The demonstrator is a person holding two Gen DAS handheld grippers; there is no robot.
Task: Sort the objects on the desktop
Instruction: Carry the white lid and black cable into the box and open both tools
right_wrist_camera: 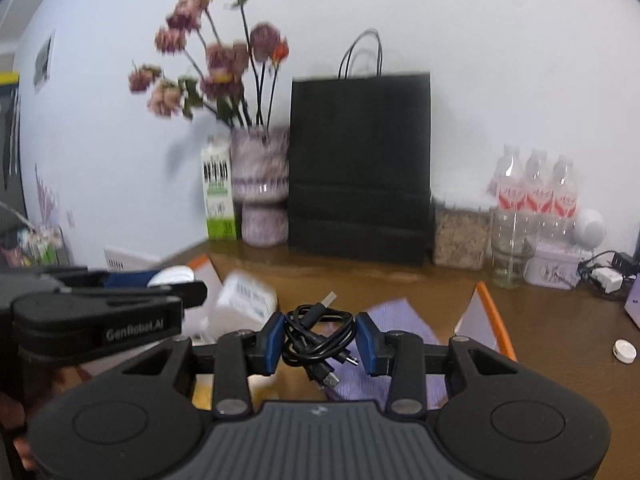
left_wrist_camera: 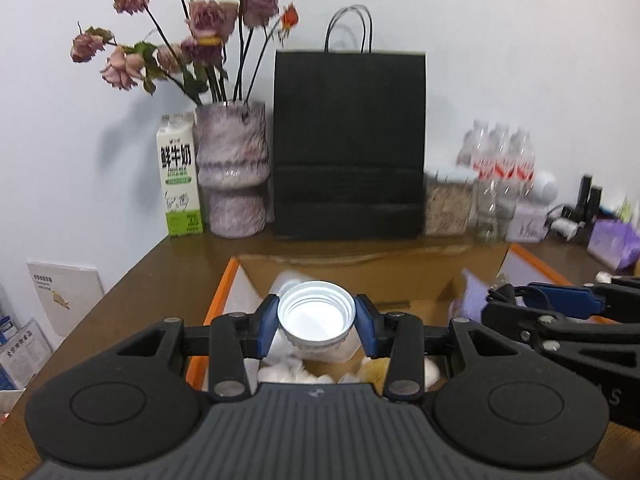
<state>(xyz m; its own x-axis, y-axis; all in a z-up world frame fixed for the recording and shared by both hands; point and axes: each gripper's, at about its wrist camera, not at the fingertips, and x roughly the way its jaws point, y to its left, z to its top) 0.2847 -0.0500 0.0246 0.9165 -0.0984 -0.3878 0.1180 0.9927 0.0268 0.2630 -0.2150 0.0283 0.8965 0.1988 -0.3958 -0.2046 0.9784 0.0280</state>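
My left gripper (left_wrist_camera: pixel 316 322) is clamped on a white jar lid (left_wrist_camera: pixel 316 316), pinched across its ribbed rim with the open, threaded side facing the camera; it hangs over the open cardboard box (left_wrist_camera: pixel 400 276), above crumpled white stuff lying inside. I judge the lid light and rigid, probably slick plastic or metal; the ribbed edge is the right place to bite, since the flat face gives nothing to hold, and a weak squeeze could let it pivot between the pads.

My right gripper (right_wrist_camera: pixel 320 338) grasps a coiled black USB cable (right_wrist_camera: pixel 318 336) by the middle of its bundle; one plug sticks up behind the coil, others dangle below the blue pads (right_wrist_camera: pixel 274 338). The cable is light and floppy; taken at the bundle's waist it keeps together, though loose ends may snag on the box wall, I think. It hangs above a purple cloth or packet (right_wrist_camera: pixel 384 320) in the box, whose orange-edged flap (right_wrist_camera: pixel 494 320) stands just to the right.

Both tools are near each other over the box; each shows in the other's view. Behind on the brown desk (left_wrist_camera: pixel 168 268) stand a milk carton (left_wrist_camera: pixel 180 180), a vase of dried roses (left_wrist_camera: pixel 234 172), a black paper bag (left_wrist_camera: pixel 348 144) and water bottles (right_wrist_camera: pixel 536 192); a small white cap (right_wrist_camera: pixel 624 351) lies apart at the right.
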